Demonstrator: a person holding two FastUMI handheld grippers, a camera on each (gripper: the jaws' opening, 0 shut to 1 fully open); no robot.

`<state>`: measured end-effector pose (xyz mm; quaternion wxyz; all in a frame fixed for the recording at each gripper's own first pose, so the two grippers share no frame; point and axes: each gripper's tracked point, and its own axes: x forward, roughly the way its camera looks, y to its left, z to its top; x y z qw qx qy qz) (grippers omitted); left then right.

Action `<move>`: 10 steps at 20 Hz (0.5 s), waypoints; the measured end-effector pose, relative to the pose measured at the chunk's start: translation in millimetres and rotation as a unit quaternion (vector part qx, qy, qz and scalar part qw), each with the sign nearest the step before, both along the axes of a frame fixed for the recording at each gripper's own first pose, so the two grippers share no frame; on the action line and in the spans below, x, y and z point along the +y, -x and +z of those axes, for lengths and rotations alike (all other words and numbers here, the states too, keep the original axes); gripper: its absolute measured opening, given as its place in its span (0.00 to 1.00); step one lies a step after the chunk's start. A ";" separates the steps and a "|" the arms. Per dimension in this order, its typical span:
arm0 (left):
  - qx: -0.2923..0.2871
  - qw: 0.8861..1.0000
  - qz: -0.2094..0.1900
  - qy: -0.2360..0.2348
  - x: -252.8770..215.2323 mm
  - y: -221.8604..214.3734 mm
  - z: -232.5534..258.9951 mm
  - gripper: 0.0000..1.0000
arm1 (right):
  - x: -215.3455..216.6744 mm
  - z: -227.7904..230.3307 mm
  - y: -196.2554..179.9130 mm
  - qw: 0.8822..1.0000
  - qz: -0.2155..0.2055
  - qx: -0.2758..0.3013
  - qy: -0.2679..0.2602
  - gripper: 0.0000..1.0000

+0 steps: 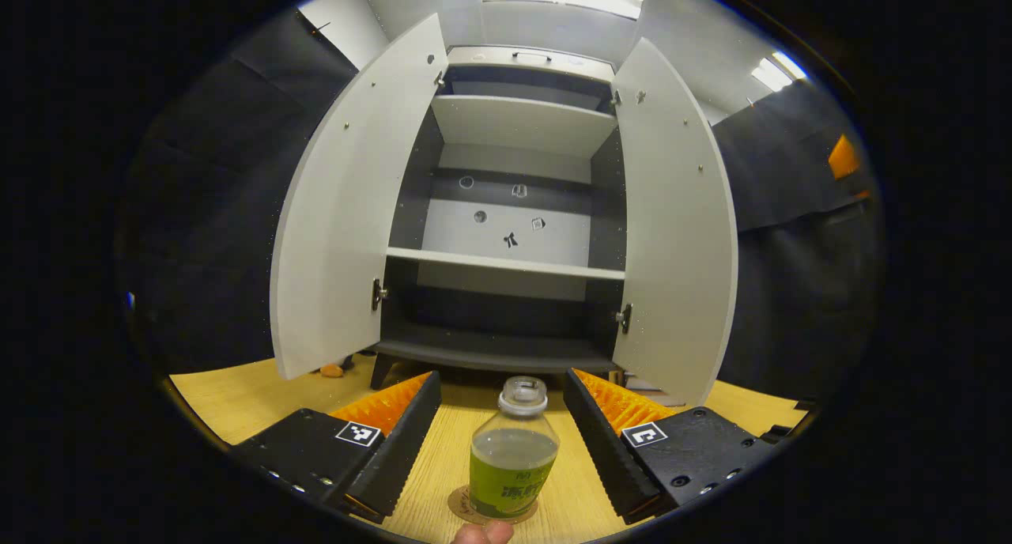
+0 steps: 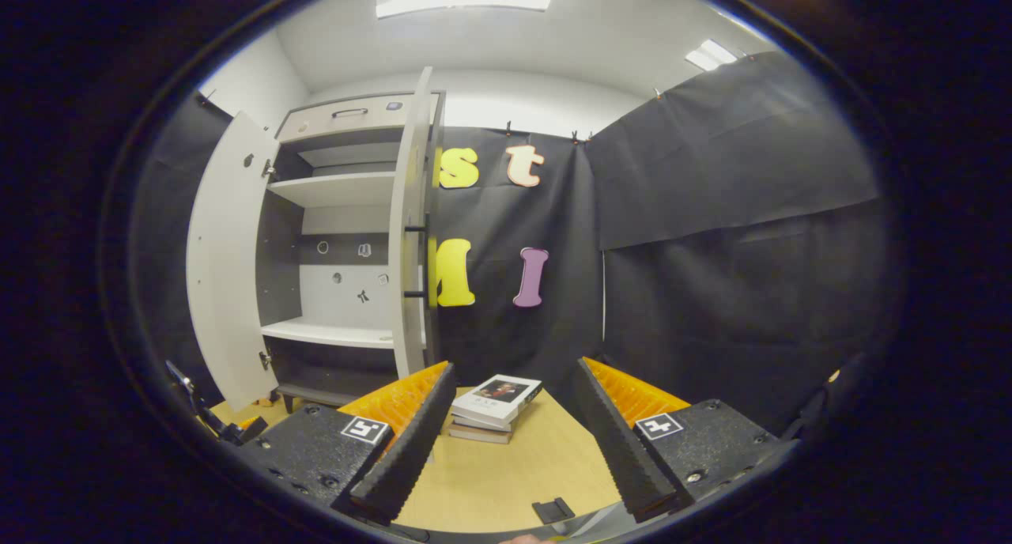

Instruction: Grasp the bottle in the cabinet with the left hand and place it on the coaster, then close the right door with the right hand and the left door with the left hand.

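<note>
Already the clear plastic bottle with the green label is seen standing on the round brown coaster on the table, between the released left tongs. Next, the white right cabinet door is to be closed by the right tongs, also spread wide.

My left gripper view looks low over the table, straight at the open cabinet at twelve o'clock, fairly near. My right gripper view sits farther off, aimed at the black cloth wall, with a stack of books ahead. Both share the cabinet, at ten o'clock here.
</note>
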<state>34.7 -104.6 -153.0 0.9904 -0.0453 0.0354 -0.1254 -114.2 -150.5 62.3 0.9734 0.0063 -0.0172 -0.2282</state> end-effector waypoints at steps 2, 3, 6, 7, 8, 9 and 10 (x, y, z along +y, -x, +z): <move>-0.020 1.000 -0.001 0.017 2.8 -0.2 37.9 0.95 | 5.4 -3.6 -10.8 1.000 0.014 0.001 -0.004 0.99; -0.028 0.999 -0.002 0.023 3.8 -0.9 57.1 0.99 | 9.3 -4.6 -17.8 1.000 0.023 -0.001 -0.006 0.99; -0.044 0.999 -0.010 0.018 8.7 -2.3 103.6 0.95 | 21.7 -10.4 -37.9 0.998 0.054 -0.009 -0.012 0.99; -0.051 0.999 -0.013 0.014 10.1 -1.4 118.7 0.95 | 25.2 -13.6 -44.5 0.998 0.062 -0.011 -0.014 0.99; -0.053 0.998 -0.015 0.008 10.9 -1.1 129.4 0.95 | 29.2 -16.8 -49.9 0.997 0.070 -0.012 -0.015 0.99; -0.053 0.998 -0.016 0.003 12.5 1.2 137.3 0.95 | 32.1 -20.9 -54.4 0.997 0.077 -0.015 -0.016 0.99; -0.047 0.999 -0.018 0.003 12.6 4.5 141.7 0.99 | 35.2 -24.7 -58.6 0.996 0.082 -0.017 -0.018 0.99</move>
